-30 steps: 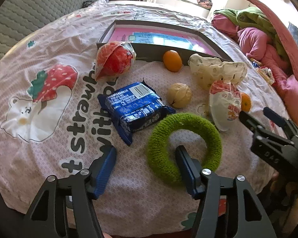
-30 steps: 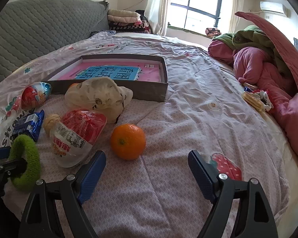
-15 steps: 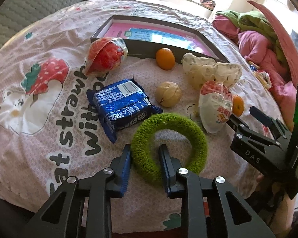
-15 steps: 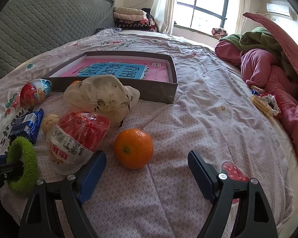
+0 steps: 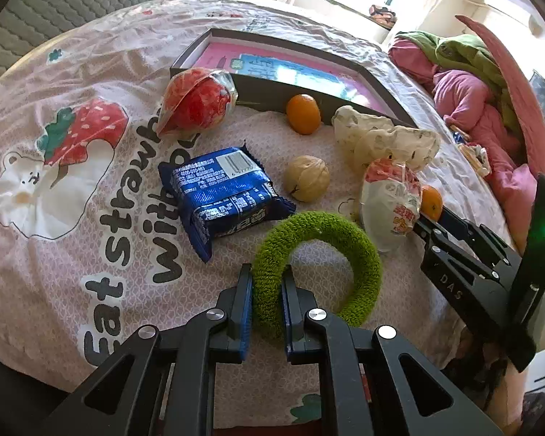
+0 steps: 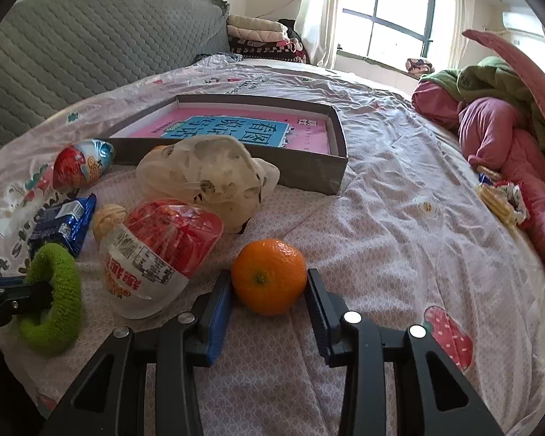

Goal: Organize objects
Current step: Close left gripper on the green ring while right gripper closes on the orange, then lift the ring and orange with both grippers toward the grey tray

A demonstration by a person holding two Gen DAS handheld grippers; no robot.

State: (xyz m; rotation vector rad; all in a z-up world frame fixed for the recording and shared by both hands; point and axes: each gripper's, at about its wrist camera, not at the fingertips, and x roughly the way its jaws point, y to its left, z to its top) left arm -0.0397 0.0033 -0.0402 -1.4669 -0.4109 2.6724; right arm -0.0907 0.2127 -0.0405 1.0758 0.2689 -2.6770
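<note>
1. Sunlit bed (image 6: 399, 196) carries scattered snacks before a shallow box (image 6: 309, 170).
2. Our left tool (image 5: 267, 290) has just closed, clamped on the green ring (image 5: 359, 250) near the bed's near edge.
3. Our right tool (image 6: 269, 298) has been closing around the orange (image 6: 269, 276), pads seemingly touching.
4. Next, we judge, both lift toward the box.

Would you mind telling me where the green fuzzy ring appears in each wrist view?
Left wrist: green fuzzy ring at lower centre, pinched in the left gripper.
Right wrist: ring at lower left edge.
Shared landmark: the blue snack packet just beyond it.
</note>
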